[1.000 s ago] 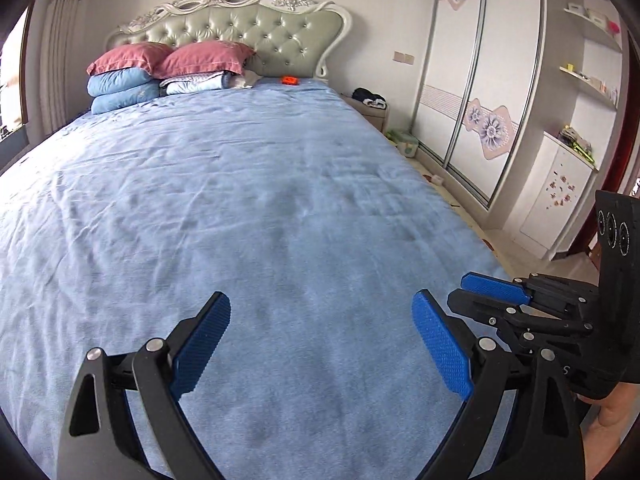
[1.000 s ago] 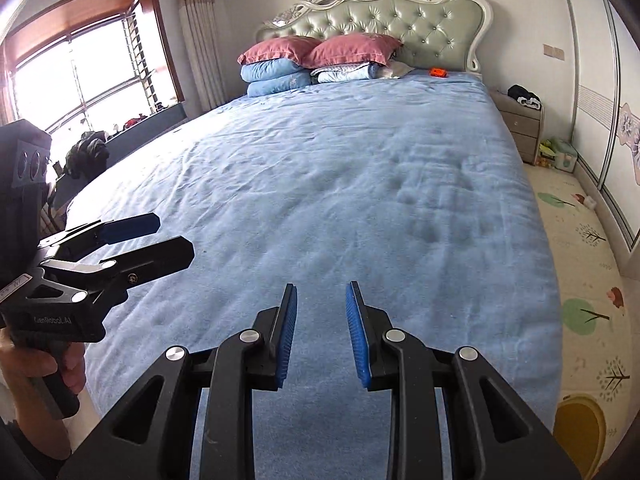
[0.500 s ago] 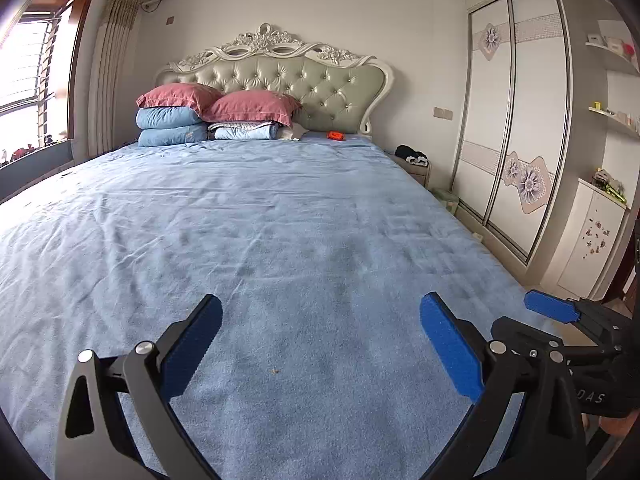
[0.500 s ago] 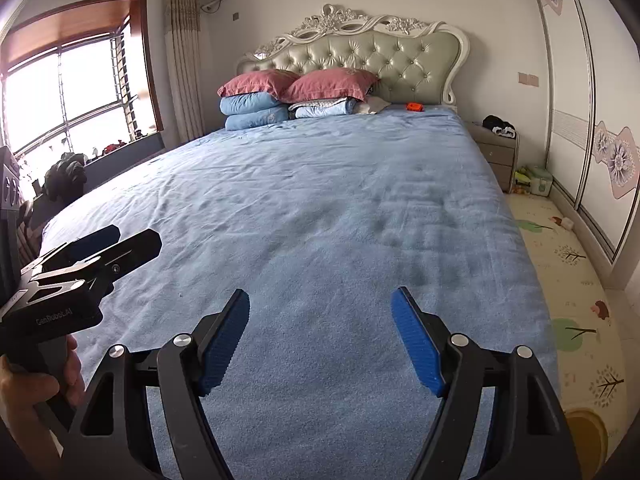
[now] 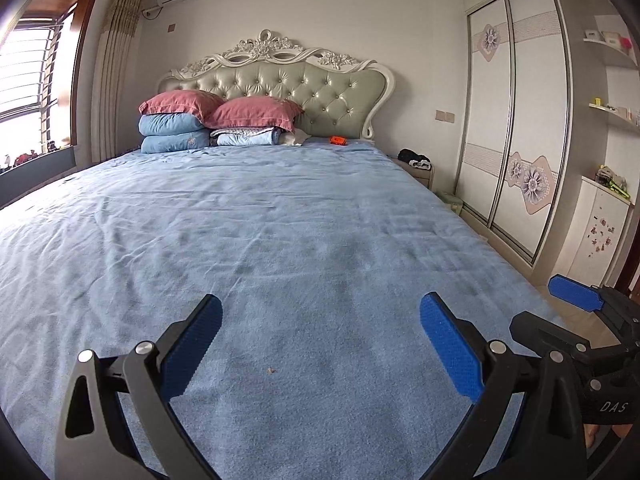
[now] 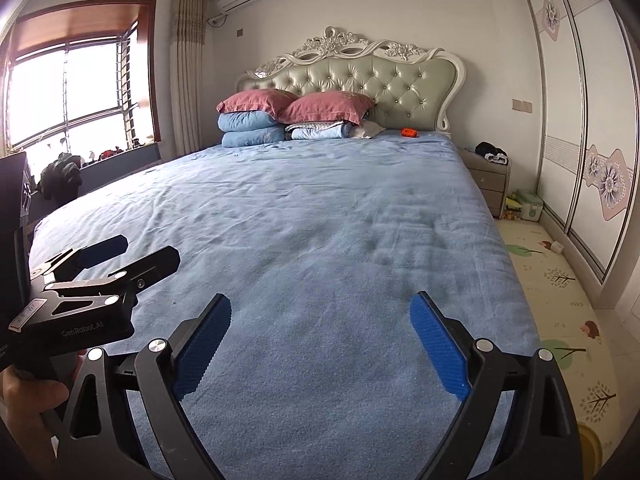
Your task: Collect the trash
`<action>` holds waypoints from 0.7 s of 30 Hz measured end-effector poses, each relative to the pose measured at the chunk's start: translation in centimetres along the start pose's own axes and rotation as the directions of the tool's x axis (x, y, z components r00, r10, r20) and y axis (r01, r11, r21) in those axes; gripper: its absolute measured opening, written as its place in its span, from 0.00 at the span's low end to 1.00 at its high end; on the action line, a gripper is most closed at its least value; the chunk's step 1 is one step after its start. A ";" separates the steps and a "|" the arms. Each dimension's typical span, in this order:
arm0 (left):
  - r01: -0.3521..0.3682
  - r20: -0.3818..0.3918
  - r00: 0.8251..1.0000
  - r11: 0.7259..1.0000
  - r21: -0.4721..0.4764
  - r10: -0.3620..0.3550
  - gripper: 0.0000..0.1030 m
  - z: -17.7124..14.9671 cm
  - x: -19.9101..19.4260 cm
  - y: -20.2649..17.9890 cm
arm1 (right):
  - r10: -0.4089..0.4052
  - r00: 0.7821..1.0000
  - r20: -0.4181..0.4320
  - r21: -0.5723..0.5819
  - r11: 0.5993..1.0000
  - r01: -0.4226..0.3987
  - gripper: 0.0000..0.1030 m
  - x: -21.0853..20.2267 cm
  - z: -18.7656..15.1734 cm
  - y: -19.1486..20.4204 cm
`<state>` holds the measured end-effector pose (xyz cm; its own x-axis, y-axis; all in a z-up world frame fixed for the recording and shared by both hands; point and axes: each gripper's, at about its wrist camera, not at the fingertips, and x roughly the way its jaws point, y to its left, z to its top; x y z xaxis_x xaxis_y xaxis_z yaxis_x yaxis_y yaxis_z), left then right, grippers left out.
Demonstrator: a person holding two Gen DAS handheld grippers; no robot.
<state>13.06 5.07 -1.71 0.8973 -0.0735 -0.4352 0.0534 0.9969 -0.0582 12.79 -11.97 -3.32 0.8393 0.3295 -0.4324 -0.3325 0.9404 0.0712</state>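
Crumb on the bed, dead ahead of the left tongs

The left tongs gape wide and empty, with a tiny brown crumb on the blue bed just short of their tips, so they are nearer; the right tongs are opening, empty, while an orange item sits far off by the headboard.
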 end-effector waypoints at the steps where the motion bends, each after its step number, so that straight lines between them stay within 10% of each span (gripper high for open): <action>1: 0.003 -0.010 1.000 1.000 -0.002 -0.003 0.96 0.0 0.2 0.0 | 0.004 1.000 -0.005 -0.003 1.000 -0.004 0.87 0.1 0.0 0.1; 21: -0.006 0.022 1.000 0.999 -0.037 0.007 0.96 -0.9 0.1 0.9 | 0.009 1.000 -0.023 -0.014 1.000 -0.009 0.90 0.6 -0.6 0.3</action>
<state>12.76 5.90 -2.61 0.9072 -0.0657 -0.4156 0.0314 0.9956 -0.0888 12.97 -11.48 -4.07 0.8262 0.3360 -0.4522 -0.3461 0.9361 0.0631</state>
